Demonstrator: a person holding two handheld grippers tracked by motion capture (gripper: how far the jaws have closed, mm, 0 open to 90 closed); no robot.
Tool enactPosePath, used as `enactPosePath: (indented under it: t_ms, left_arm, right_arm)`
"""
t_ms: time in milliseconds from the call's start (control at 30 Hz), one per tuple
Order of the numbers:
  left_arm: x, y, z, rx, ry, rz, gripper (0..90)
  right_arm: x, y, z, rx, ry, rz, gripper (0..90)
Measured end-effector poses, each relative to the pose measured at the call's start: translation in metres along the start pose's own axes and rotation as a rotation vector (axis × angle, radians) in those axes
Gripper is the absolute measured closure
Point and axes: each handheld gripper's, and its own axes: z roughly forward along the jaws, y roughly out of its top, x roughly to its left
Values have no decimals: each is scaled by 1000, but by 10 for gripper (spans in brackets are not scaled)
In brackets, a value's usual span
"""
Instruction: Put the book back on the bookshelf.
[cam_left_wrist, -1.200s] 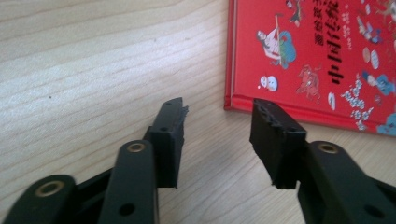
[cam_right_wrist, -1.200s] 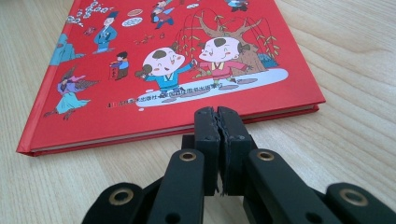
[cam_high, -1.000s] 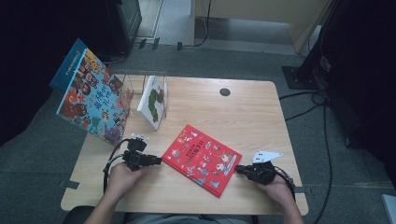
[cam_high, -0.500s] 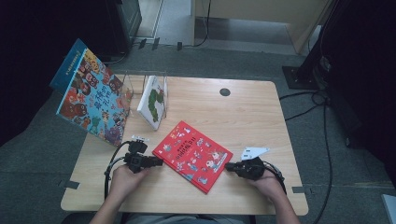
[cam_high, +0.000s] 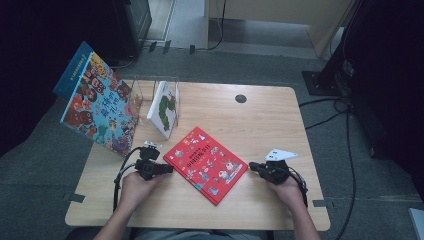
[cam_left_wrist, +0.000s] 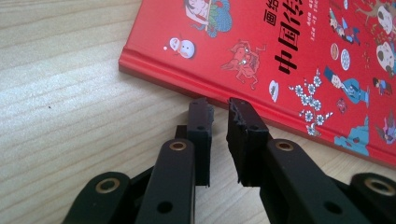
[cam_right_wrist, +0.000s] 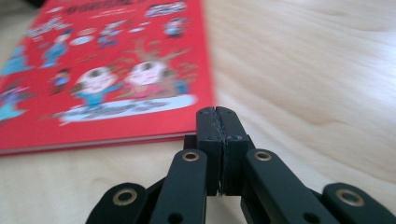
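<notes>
The red book (cam_high: 205, 165) lies flat on the wooden table (cam_high: 260, 120), turned at a slant, between the two grippers. Half a second ago it lay much the same way, and it has hardly moved since then. A second ago it lay a bit more to the right, so it has slid left over that time.

The left gripper (cam_high: 167, 169) is at the book's left edge. In the left gripper view its tips (cam_left_wrist: 218, 108) are right at the book's edge (cam_left_wrist: 261, 51), by the spine side. Its jaws are a little apart, with a thin gap between them, and nothing is in the gap. This gripper sits in nearly the same spot as before.

The right gripper (cam_high: 252, 165) is just beside the book's right corner. Half a second ago it was a bit nearer the book; now the person's hand (cam_high: 287, 187) sits a little more to the right. In the right gripper view its jaws are pressed together with nothing between them, and the tips (cam_right_wrist: 218, 112) are close to the book's near edge (cam_right_wrist: 107, 88). I cannot tell if they touch it.

At the back left of the table a white book (cam_high: 164, 109) leans in a clear stand (cam_high: 145, 87). A big blue book (cam_high: 95, 100) is tilted up at the left edge.
</notes>
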Motion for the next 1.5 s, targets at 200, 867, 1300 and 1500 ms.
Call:
enactPosePath:
  t_ms: [200,867,1300,1500]
  left_arm:
    - [2,3,2,-2,0,-7,844]
    - [-13,15,19,-36,-45,5,870]
    - [-8,24,22,-39,-52,-11,879]
    - [-6,29,23,-42,-50,-15,886]
  right_arm:
    - [-5,3,8,14,-48,12,879]
    - [16,11,24,66,13,-45,899]
    - [30,6,21,75,34,-70,900]
    - [35,5,20,76,37,-80,900]
